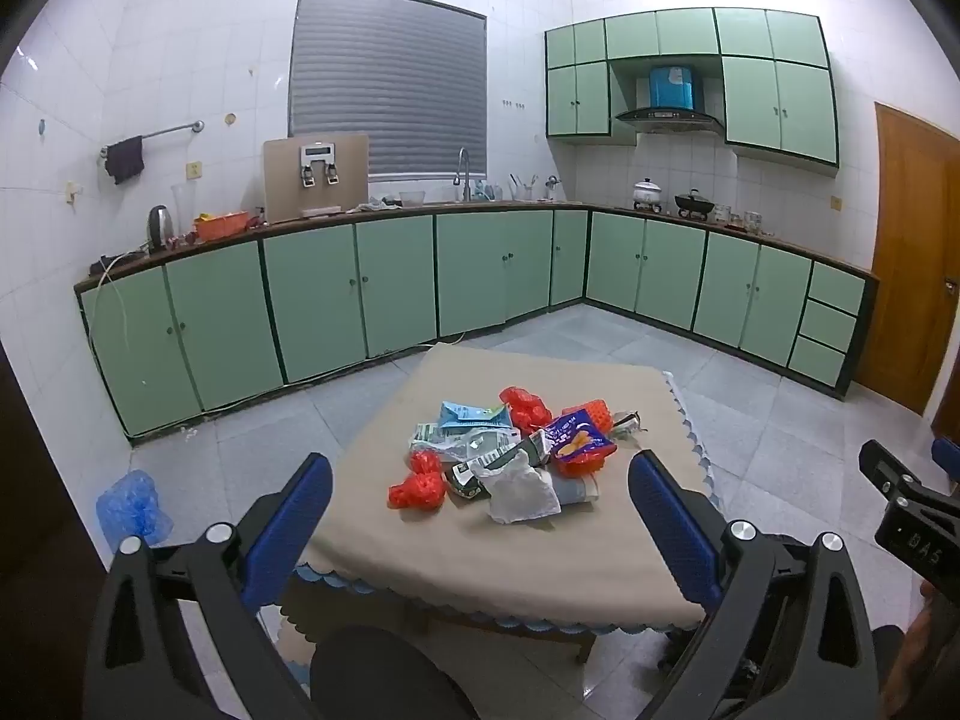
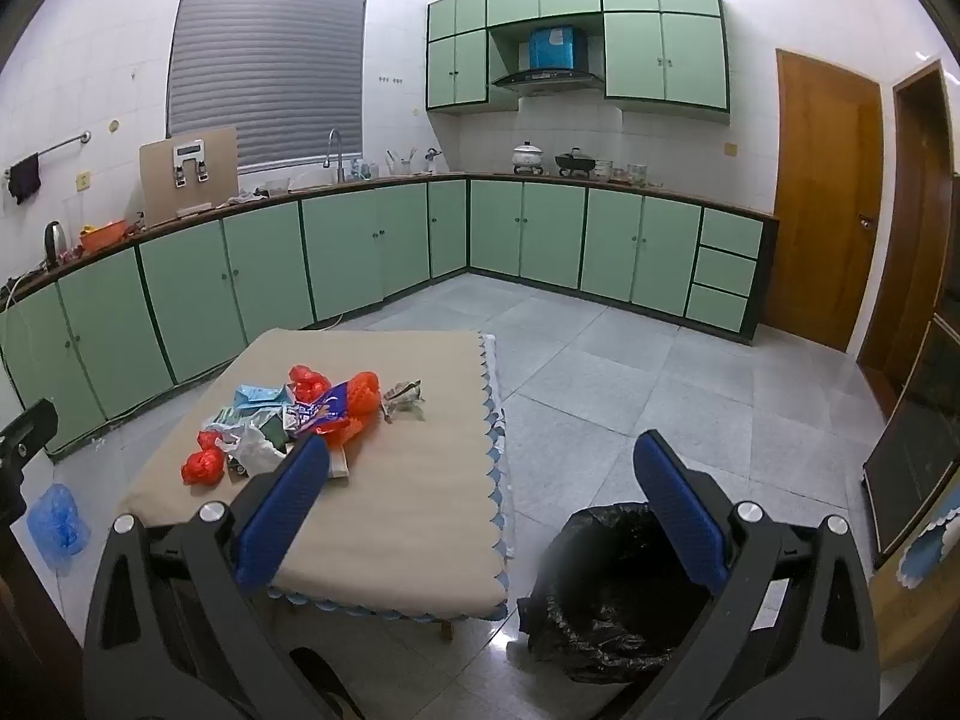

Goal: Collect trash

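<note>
Both grippers are hovering above and short of a low table (image 1: 456, 546), jaws spread wide, nothing between the blue pads. The left gripper (image 1: 480, 480) is pointing straight at the trash pile (image 1: 510, 450) lying mid-table on the beige cloth. The right gripper (image 2: 480, 468) is sitting further right, its left finger (image 2: 282, 510) overlapping the near edge of the pile in its view, its right finger (image 2: 678, 510) over the bin.

The pile is holding crumpled red plastic bags (image 1: 417, 483) at the near left, a white crumpled wrapper (image 1: 519, 489) at the front, a purple and orange chip bag (image 1: 579, 435) to the right, a light blue packet (image 1: 471, 415) at the back, and more red plastic (image 1: 525, 407) behind. Pieces are touching and overlapping. A small crumpled silver wrapper (image 2: 403, 397) is lying slightly apart on the right side of the pile.

A trash bin with black liner (image 2: 600, 588) is standing open on the tiled floor just beside the table's right near corner. A blue plastic bag (image 1: 133, 507) is lying on the floor left of the table, near the green cabinets (image 1: 336, 288).
</note>
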Tool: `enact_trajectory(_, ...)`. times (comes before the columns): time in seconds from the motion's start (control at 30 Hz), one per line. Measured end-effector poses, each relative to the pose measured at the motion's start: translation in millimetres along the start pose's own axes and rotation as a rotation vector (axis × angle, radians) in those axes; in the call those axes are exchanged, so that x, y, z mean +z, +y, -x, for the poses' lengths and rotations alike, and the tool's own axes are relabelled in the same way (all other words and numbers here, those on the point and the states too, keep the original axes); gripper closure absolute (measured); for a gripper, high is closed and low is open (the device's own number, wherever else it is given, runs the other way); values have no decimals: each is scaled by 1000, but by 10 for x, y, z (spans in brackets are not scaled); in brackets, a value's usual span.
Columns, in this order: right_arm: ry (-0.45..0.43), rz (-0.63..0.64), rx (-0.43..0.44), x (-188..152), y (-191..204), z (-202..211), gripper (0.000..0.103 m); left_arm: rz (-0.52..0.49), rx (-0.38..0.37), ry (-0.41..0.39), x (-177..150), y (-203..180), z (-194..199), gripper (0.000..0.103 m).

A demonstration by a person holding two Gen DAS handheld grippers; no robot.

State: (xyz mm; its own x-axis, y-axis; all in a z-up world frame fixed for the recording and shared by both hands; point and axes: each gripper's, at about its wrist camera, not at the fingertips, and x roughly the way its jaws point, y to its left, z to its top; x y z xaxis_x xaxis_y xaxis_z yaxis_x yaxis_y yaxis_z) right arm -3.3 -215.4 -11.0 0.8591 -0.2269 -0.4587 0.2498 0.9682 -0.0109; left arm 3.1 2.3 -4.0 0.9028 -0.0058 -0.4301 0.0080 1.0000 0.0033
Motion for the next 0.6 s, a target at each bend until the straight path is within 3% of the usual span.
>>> enact_trajectory(0.6,0,-7,-9,-9,-15,34,5,-7,-6,1,16,-43,-7,6)
